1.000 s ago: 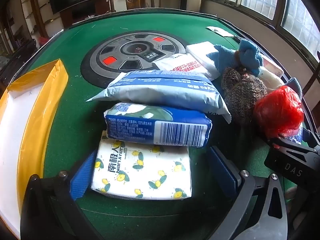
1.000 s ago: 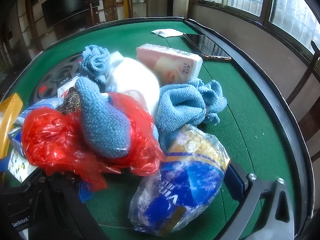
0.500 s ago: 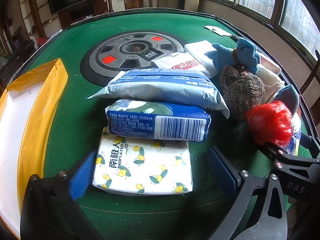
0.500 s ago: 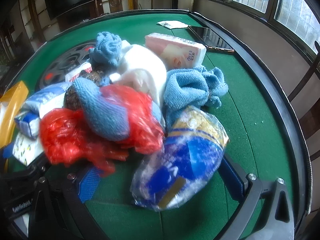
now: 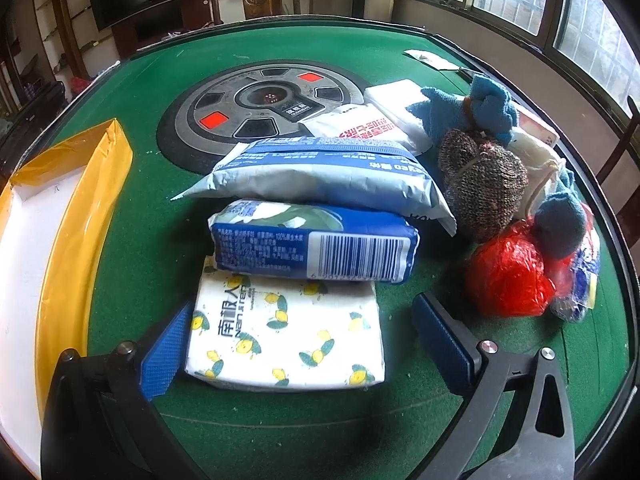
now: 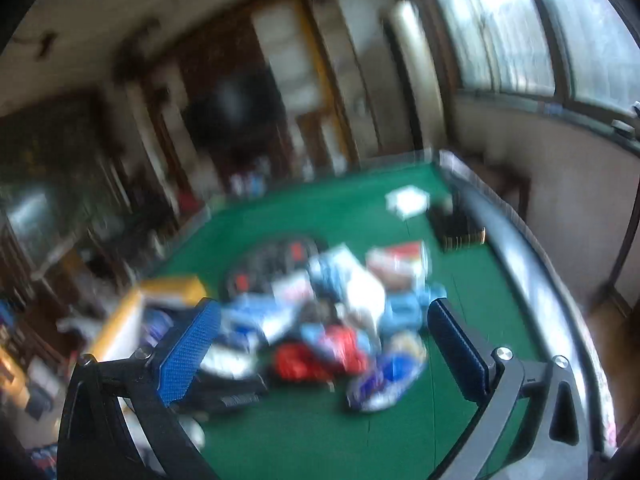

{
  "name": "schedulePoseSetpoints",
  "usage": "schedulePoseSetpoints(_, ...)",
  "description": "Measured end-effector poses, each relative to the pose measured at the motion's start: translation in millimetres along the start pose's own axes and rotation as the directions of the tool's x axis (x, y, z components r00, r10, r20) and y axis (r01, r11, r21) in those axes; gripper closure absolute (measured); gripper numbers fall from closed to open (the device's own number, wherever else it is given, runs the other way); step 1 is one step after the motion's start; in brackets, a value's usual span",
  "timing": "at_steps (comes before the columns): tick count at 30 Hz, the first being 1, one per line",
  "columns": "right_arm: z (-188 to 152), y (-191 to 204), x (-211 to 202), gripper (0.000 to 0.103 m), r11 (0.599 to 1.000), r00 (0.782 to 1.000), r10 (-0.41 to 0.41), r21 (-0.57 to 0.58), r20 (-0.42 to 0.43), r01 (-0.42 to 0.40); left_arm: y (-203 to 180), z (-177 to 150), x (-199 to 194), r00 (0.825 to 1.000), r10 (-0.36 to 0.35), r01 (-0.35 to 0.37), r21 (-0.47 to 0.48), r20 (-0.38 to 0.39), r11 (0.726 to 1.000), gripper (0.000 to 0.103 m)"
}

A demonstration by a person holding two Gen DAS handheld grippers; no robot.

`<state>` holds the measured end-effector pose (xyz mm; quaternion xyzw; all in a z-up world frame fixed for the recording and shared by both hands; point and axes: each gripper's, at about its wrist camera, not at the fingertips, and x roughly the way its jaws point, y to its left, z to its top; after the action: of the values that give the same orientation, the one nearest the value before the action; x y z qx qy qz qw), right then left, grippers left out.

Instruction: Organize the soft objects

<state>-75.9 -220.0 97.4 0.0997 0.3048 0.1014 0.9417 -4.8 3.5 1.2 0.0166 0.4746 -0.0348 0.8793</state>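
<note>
My left gripper (image 5: pixel 298 344) is open, its blue pads on either side of a white tissue pack with lemon prints (image 5: pixel 286 330) lying on the green table (image 5: pixel 160 240). A blue tissue pack (image 5: pixel 316 242) and a grey-blue pack (image 5: pixel 320 174) lie just beyond it. A red plastic bag (image 5: pixel 508 276), a brown knitted ball (image 5: pixel 482 182) and blue cloths (image 5: pixel 490 106) are heaped at the right. My right gripper (image 6: pixel 320 350) is open and empty, raised well above the blurred pile (image 6: pixel 332 328).
A white box with yellow taped walls (image 5: pixel 86 220) stands at the left edge. A round grey control panel (image 5: pixel 260 106) sits mid-table. A white paper (image 5: pixel 430 60) and a dark phone (image 6: pixel 460 228) lie at the far right by the raised table rim.
My right gripper has pulled up and back from the pile, leaving the red bag and blue-white bag on the table; its view is blurred by motion. The left gripper has barely moved.
</note>
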Motion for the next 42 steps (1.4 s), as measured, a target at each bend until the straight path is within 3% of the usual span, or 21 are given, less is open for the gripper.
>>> schedulePoseSetpoints(3, 9, 13, 5, 0.007, 0.973, 0.975, -0.207, -0.091, 0.076, 0.213, 7, -3, -9, 0.999, -0.04, 0.04, -0.024, 0.001, 0.999, 0.012)
schedulePoseSetpoints(5, 23, 20, -14, 0.006, 0.967, 0.951, -0.216, -0.085, 0.221, 0.239, 16, -7, -35, 0.992, -0.106, 0.109, -0.045, 0.065, 0.993, 0.011)
schedulePoseSetpoints(7, 37, 16, -15, 0.001, 0.972, 0.934, -0.206, -0.047, 0.291, 0.229, 25, -11, -66, 0.981, -0.091, 0.096, -0.023, 0.17, 0.995, 0.01)
schedulePoseSetpoints(9, 50, 1, 25, 0.002, 0.982, 0.974, -0.185, -0.013, 0.127, 0.188, 36, -14, -89, 0.965, -0.088, 0.094, -0.014, 0.248, 0.995, 0.009)
schedulePoseSetpoints(11, 55, -19, 67, 0.02, 0.983, 0.984, -0.175, 0.055, 0.037, 0.173, 53, -17, -104, 0.949, -0.094, 0.108, -0.029, 0.301, 0.994, 0.009)
schedulePoseSetpoints(12, 56, -23, 82, 0.027, 0.981, 0.981, -0.19, 0.056, 0.03, 0.188, 58, -16, -105, 0.949, -0.093, 0.109, -0.035, 0.3, 0.993, 0.009)
schedulePoseSetpoints(15, 41, -30, 102, 0.027, 0.978, 0.974, -0.207, 0.054, 0.096, 0.203, 63, -19, -99, 0.967, -0.062, 0.075, -0.043, 0.247, 0.996, 0.009)
schedulePoseSetpoints(16, 28, -33, 106, 0.027, 0.976, 0.974, -0.212, 0.061, 0.083, 0.207, 63, -21, -93, 0.973, -0.054, 0.065, -0.039, 0.223, 0.997, 0.009)
schedulePoseSetpoints(17, 27, -39, 115, 0.027, 0.971, 0.973, -0.228, 0.08, 0.014, 0.227, 60, -22, -87, 0.978, -0.049, 0.056, -0.032, 0.201, 0.998, 0.009)
schedulePoseSetpoints(18, 24, -38, 110, 0.027, 0.975, 0.981, -0.195, 0.107, 0.004, 0.194, 58, -22, -80, 0.982, -0.048, 0.053, -0.023, 0.184, 0.998, 0.009)
schedulePoseSetpoints(19, 25, -44, 109, 0.027, 0.977, 0.987, -0.159, 0.142, 0.012, 0.156, 54, -21, -75, 0.983, -0.049, 0.052, -0.011, 0.177, 0.999, 0.009)
schedulePoseSetpoints(21, 26, -46, 104, 0.027, 0.974, 0.986, -0.167, 0.158, 0.016, 0.163, 48, -20, -70, 0.983, -0.033, 0.034, -0.004, 0.182, 0.999, 0.009)
schedulePoseSetpoints(24, 22, -50, 93, 0.027, 0.966, 0.983, -0.179, 0.195, 0.029, 0.17, 45, -10, -66, 0.982, -0.069, 0.075, -0.027, 0.174, 0.997, 0.009)
schedulePoseSetpoints(27, 23, -50, 99, 0.027, 0.966, 0.986, -0.164, 0.208, 0.023, 0.156, 38, 9, -64, 0.982, -0.042, 0.045, -0.01, 0.186, 0.999, 0.009)
schedulePoseSetpoints(30, 21, -52, 100, 0.027, 0.97, 0.989, -0.147, 0.201, 0.019, 0.14, 45, 27, -59, 0.984, -0.028, 0.039, -0.059, 0.176, 0.998, 0.009)
schedulePoseSetpoints(35, 16, -54, 99, 0.027, 0.974, 0.992, -0.125, 0.194, 0.021, 0.119, 60, 38, -32, 0.993, -0.103, 0.112, -0.177, 0.063, 0.978, 0.009)
schedulePoseSetpoints(38, 13, -52, 99, 0.027, 0.975, 0.994, -0.109, 0.194, 0.014, 0.105, 55, 28, -33, 0.994, -0.091, 0.102, -0.181, 0.068, 0.978, 0.009)
schedulePoseSetpoints(42, 9, -41, 106, 0.027, 0.982, 0.993, -0.119, 0.145, -0.006, 0.119, 56, 17, -57, 0.988, -0.065, 0.091, -0.191, 0.137, 0.977, 0.009)
